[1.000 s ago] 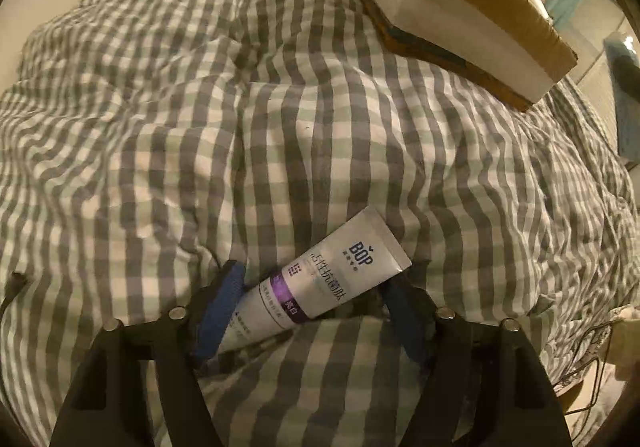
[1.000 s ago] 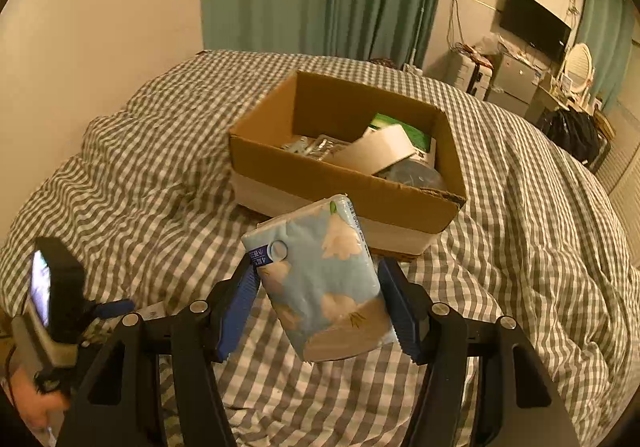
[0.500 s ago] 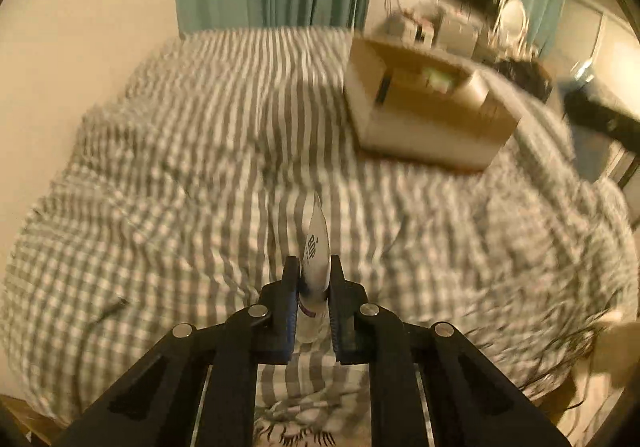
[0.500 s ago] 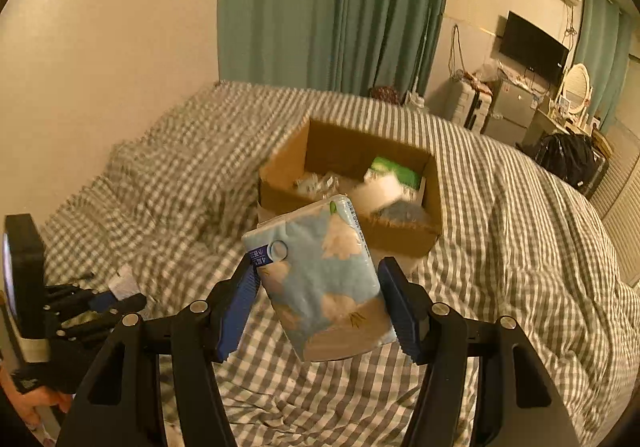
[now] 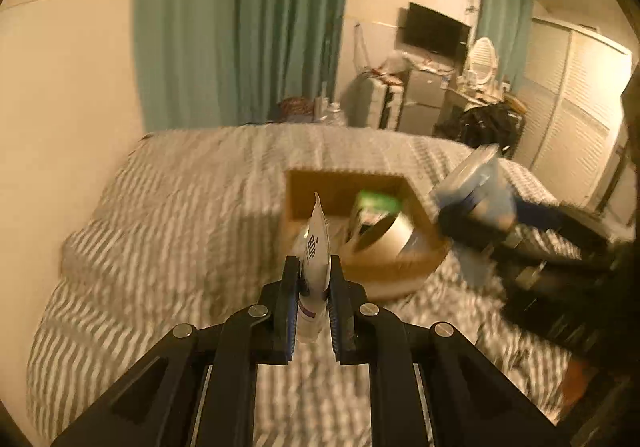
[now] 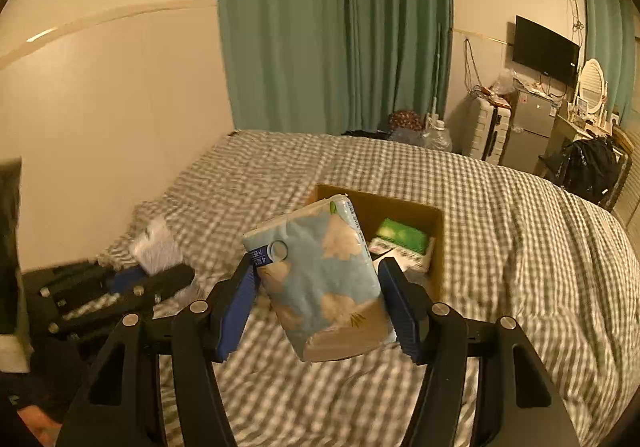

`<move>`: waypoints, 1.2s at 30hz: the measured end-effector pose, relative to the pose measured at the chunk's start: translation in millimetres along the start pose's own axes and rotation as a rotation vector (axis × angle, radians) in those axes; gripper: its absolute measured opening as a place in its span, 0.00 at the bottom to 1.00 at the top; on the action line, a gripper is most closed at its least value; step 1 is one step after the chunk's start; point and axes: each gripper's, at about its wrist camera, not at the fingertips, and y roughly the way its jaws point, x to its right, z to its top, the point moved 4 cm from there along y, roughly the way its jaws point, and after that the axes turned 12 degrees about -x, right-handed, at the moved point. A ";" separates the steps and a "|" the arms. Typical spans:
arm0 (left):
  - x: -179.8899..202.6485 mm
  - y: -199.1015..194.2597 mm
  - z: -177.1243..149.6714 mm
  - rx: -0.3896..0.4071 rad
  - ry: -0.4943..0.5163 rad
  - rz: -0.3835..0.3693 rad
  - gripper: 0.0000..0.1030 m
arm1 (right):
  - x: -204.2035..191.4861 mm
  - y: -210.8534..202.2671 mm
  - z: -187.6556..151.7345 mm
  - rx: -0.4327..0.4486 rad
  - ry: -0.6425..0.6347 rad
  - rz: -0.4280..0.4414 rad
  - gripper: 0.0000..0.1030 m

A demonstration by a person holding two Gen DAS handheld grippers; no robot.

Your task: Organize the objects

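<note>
We see checked bed (image 6: 520,247) carrying open cardboard box (image 6: 438,243) near its middle. Our right tool (image 6: 318,299) spread wide, clamping blue floral tissue pack (image 6: 320,279) in air in front of box. Our left tool (image 5: 314,287) nearly closed, pinching white tube (image 5: 316,251) upright, crimped end up, above bed before box.

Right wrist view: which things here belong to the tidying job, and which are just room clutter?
Job:
- tissue pack, held in right hand-held gripper
- white tube, held in left hand-held gripper
- cardboard box

Clutter:
- TV
- backpack
- curtains
</note>
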 end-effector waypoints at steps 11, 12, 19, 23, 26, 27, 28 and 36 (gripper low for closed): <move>19.1 130.6 99.0 -0.111 0.001 -0.045 0.12 | 89.4 97.6 51.5 -0.080 0.165 0.139 0.59; 15.7 138.8 102.3 -0.118 -0.004 -0.045 0.12 | 91.8 105.5 57.1 -0.085 0.174 0.151 0.59; -10.5 175.3 101.1 -0.171 -0.061 -0.011 0.15 | 99.3 133.2 68.0 -0.079 0.237 0.232 0.79; -10.6 162.6 83.8 -0.174 -0.074 0.011 0.46 | 105.9 115.2 62.3 -0.057 0.260 0.179 0.82; -8.5 135.5 75.9 -0.128 -0.074 0.041 0.72 | 108.1 83.7 58.8 -0.025 0.265 0.138 0.84; -6.5 126.1 73.3 -0.114 -0.073 0.055 0.76 | 110.2 75.2 60.1 -0.013 0.265 0.114 0.86; -4.3 111.9 71.0 -0.100 -0.070 0.069 0.78 | 111.3 57.9 57.8 0.006 0.260 0.082 0.87; 20.0 -2.0 75.6 0.184 -0.020 0.106 1.00 | 115.6 -42.6 57.9 0.180 0.215 -0.039 1.00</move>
